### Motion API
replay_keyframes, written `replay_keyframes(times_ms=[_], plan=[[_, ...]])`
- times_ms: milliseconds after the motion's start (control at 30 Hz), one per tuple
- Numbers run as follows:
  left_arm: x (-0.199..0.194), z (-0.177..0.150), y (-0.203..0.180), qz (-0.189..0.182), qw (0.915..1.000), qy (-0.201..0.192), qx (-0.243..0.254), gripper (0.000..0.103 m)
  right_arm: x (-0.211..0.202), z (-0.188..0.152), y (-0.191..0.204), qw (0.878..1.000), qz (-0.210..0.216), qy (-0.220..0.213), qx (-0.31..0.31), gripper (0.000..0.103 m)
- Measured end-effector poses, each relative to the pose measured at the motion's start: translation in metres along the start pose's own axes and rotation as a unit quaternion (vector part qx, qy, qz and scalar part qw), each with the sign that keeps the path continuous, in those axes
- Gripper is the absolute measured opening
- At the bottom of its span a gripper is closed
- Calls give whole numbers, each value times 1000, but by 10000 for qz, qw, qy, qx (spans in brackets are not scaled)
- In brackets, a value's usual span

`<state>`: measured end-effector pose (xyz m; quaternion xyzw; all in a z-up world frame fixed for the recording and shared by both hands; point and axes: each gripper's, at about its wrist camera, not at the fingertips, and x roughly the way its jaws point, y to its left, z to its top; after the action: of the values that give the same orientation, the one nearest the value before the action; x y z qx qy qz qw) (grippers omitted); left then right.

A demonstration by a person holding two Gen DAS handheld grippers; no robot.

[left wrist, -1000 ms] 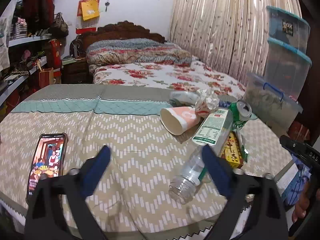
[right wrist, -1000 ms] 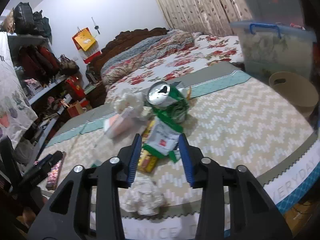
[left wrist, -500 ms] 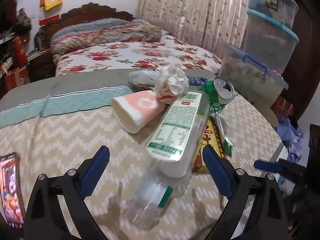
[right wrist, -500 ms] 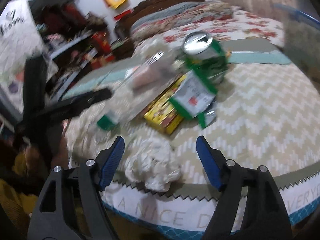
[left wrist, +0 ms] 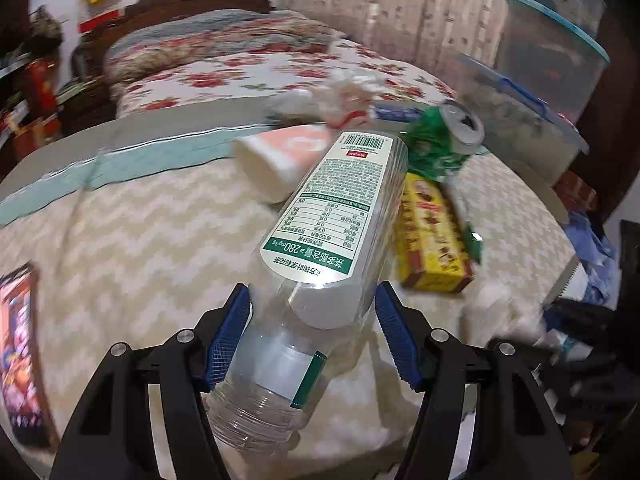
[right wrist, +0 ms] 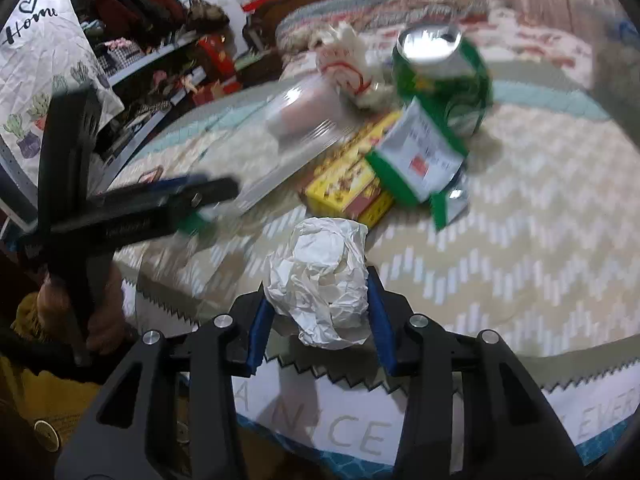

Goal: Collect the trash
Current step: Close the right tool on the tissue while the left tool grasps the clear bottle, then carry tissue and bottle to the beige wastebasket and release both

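A clear plastic bottle (left wrist: 332, 208) with a green and white label lies on the zigzag cloth (left wrist: 140, 240), its open neck toward me. My left gripper (left wrist: 312, 292) is closing, and its blue pads touch the bottle's sides near the shoulder. In the right wrist view a crumpled white paper ball (right wrist: 320, 280) sits at the table's near edge. My right gripper (right wrist: 318, 296) is closing around it, pads against both sides. The left gripper (right wrist: 200, 192) also shows there, at the bottle (right wrist: 296, 128).
Behind the bottle lie a pink paper cup (left wrist: 280, 156), a crushed green can (left wrist: 444, 140), a yellow box (left wrist: 432, 240), a green and white wrapper (right wrist: 416, 156) and a crumpled white bag (left wrist: 348, 96). A phone (left wrist: 16, 348) lies at the left edge. Storage bins (left wrist: 540, 80) stand at the right.
Both grippers sank toward the table, spread wide, then narrowed. The left came round the bottle, the right round the paper ball.
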<state>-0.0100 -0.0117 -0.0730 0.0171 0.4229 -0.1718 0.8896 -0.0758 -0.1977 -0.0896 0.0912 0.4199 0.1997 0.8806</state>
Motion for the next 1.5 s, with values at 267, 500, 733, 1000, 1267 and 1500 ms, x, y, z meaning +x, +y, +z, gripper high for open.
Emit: replay_keyframes(times_ms=[267, 500, 733, 1000, 1267, 1500], plan=[[-33, -21, 35, 411, 9983, -108, -387, 61, -8, 4, 7, 9998, -89, -143, -68, 45], [-71, -20, 36, 79, 9968, -665, -435, 61, -35, 11, 17, 9950, -399, -869, -282, 45], [-78, 13, -22, -563, 9937, -900, 349, 61, -62, 22, -35, 9857, -844, -1404, 404, 45], [-13, 74, -149, -1647, 9760, -80, 1422, 61, -92, 0, -144, 9637, -1321, -1698, 1582, 45], [85, 139, -298, -2230, 9474, 749, 2170, 61, -132, 2, -275, 9384, -1643, -1805, 2445, 45], [179, 179, -391, -2369, 9402, 1273, 2090, 75, -140, 27, -346, 9315, -2174, -1558, 2467, 68]])
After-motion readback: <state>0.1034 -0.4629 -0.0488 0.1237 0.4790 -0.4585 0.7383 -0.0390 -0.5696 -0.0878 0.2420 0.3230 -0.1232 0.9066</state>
